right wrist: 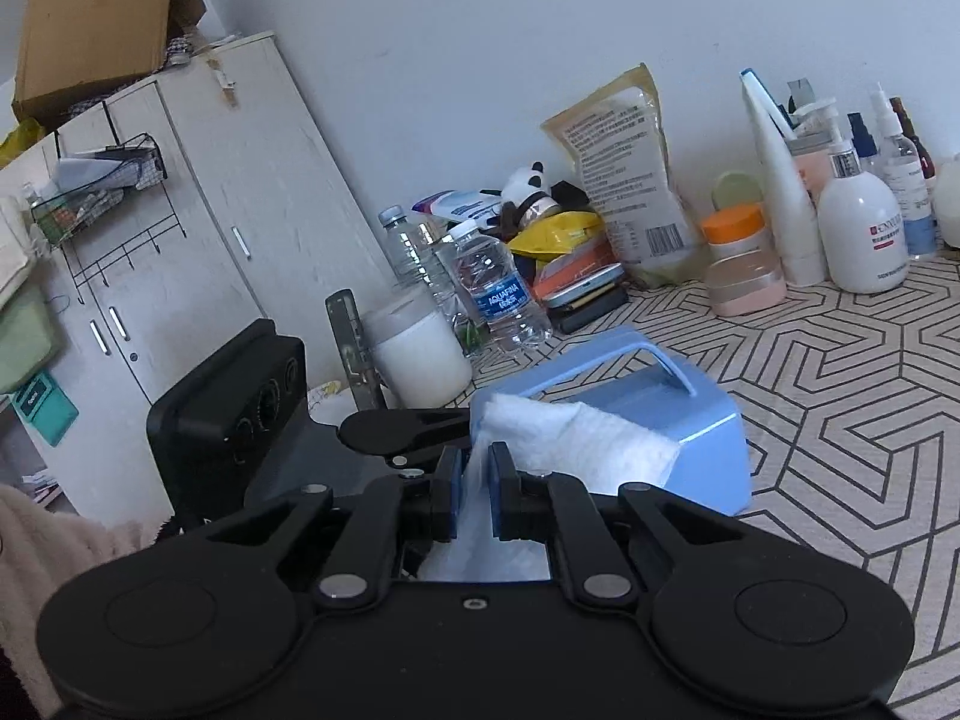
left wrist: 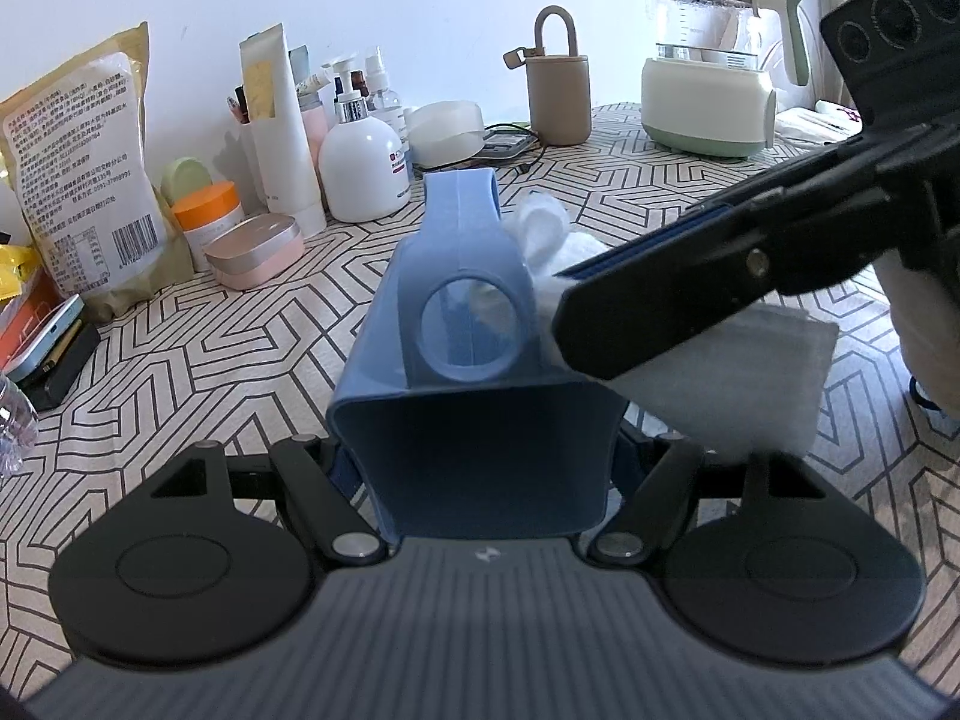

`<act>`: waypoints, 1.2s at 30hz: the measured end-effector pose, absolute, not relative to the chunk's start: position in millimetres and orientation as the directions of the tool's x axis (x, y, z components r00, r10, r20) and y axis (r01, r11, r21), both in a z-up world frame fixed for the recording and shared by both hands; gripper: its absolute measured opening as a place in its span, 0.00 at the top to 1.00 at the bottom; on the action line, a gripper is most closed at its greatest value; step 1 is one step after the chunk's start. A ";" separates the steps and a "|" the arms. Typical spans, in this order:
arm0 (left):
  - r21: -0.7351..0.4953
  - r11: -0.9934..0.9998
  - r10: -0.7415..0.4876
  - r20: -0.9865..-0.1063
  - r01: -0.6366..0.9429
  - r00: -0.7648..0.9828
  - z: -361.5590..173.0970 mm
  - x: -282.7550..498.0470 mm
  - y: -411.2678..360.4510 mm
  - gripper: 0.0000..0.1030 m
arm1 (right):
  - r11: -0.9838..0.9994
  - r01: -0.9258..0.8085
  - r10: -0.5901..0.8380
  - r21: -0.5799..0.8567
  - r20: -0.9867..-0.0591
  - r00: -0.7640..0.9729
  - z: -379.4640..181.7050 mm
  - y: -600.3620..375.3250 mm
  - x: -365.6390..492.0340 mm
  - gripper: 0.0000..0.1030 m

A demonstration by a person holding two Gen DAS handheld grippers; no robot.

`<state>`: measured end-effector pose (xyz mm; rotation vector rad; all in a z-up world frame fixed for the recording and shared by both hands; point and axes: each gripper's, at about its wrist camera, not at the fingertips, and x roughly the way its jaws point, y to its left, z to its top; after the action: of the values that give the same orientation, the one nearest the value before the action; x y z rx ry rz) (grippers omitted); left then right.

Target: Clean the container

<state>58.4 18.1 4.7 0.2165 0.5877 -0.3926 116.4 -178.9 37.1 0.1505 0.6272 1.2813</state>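
Gripping: the left gripper point(left wrist: 474, 468) held the blue container point(left wrist: 462, 360) at its near end, jaws clamped on its sides, above the patterned tabletop point(left wrist: 240, 360)
Wiping hand: the right gripper point(right wrist: 474, 495) pinched a white cloth point(right wrist: 576, 438), jaws nearly together with only the cloth between them
Bearing: seen from the right wrist, the container point(right wrist: 660, 414) lay at 1 o'clock of that gripper, just beyond its tips, the cloth draped onto its near face
Long axis: in the left wrist view it ran from 6 o'clock to 12 o'clock, handle point(left wrist: 459, 204) at the far end
Nearer hand: the left, already on the container; the right gripper point(left wrist: 600, 312) reached in from 3 o'clock, its cloth point(left wrist: 552, 234) against the right flank
Likely next move: a stroke along that flank, judged from the pose
Count: one container, one cloth, two grippers
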 end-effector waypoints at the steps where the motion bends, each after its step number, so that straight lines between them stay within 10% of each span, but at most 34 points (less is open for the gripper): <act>1: 0.088 0.904 -0.297 -0.576 0.419 0.762 4.6 57.8 17.9 0.28 | 0.301 -0.842 0.925 0.448 -0.351 0.143 37.0 -179.3 117.2 0.89; 36: 0.093 0.903 -0.296 -0.573 0.420 0.764 6.4 55.9 16.7 0.28 | 0.418 -0.814 0.891 0.403 -0.357 0.280 36.2 -187.6 124.0 0.89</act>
<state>55.9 16.7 6.4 0.2220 0.5824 -0.3922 124.0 -187.6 36.2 0.1516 0.5835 1.1490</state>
